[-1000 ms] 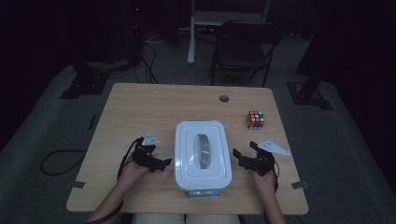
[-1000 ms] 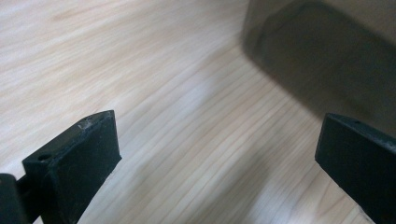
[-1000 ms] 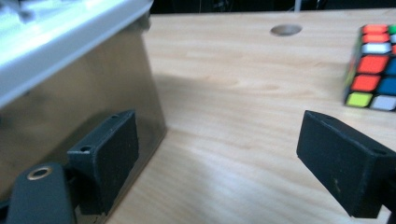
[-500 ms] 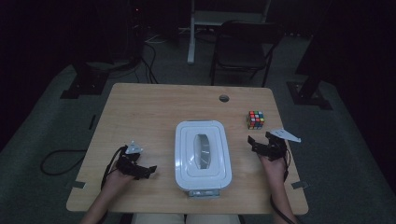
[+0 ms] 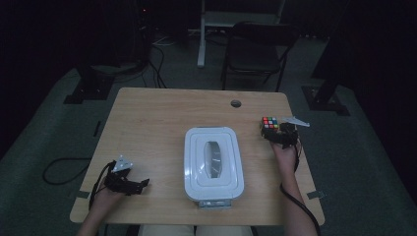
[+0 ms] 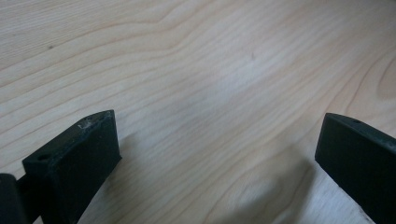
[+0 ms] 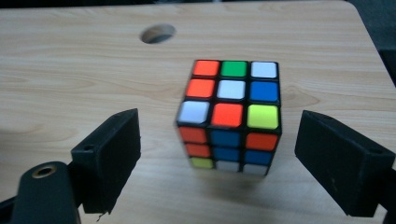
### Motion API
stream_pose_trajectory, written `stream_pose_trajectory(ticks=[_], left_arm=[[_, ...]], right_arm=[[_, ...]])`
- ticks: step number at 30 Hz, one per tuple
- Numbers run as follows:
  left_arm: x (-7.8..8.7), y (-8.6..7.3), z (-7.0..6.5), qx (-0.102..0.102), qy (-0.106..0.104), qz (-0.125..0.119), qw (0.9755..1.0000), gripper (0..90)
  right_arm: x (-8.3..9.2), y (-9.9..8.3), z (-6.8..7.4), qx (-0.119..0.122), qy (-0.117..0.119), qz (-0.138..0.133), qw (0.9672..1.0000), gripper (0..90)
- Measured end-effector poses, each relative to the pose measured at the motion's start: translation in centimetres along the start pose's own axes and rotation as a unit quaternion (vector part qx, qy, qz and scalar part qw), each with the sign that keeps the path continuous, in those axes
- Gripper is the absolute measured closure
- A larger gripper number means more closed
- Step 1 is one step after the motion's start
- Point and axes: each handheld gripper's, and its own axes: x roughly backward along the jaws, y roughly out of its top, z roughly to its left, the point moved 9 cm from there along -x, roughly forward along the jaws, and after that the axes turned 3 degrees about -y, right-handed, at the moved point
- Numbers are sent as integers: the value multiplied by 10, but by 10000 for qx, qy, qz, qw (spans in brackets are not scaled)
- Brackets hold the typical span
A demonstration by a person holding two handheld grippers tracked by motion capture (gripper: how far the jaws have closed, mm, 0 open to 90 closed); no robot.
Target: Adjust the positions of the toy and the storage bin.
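Closing in: I have the right gripper [image 7: 219, 154] lined up on the puzzle cube [image 7: 229, 116], dead centre of the right gripper view.
Cube, where: right-hand side of the high view, on the table [image 5: 162, 123], just ahead of my right gripper [image 5: 275, 133] and well apart from the white box.
Right jaws: spread wide, one either side of the cube with bare wood between pad and face on both sides; they have just been closing a touch, nothing pinched yet.
Why so wide: I judge the gap is kept a little broader than the cube so the pads can slide past its edges without knocking it.
Cube pose: flat on the wood, one face square to me, which gives two parallel sides for the pads.
Left gripper [image 5: 140, 184]: lower left of the high view, near the table's front edge, jaws spread over plain wood grain with nothing between them.
Why parked there: out of the way, I reckon, clear of the white lidded box [image 5: 213, 163] in the middle.
Cable hole [image 7: 158, 33]: upper left of the right gripper view, beyond the cube.
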Motion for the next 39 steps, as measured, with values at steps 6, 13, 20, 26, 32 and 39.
stream_pose_trajectory(ticks=[6,13,20,26,32,39], left_arm=[[2,-2,-1,28,27,-12,10000,6],[2,-2,-1,97,84,-15,9999,6],[2,-3,-1,126,110,-8,9999,5],[2,-3,-1,156,130,-13,9998,5],[2,-2,-1,181,161,-18,9997,6],[1,-2,-1,141,124,-15,9998,5]], right_arm=[[-21,0,-3,118,-158,212,9996,148],[-37,-8,-2,82,-218,376,9990,200],[-38,-10,-2,140,-344,407,9985,297],[-37,-10,0,141,-332,414,9985,336],[-26,-7,3,210,-285,329,9988,338],[1,-3,5,357,-187,249,9989,338]])
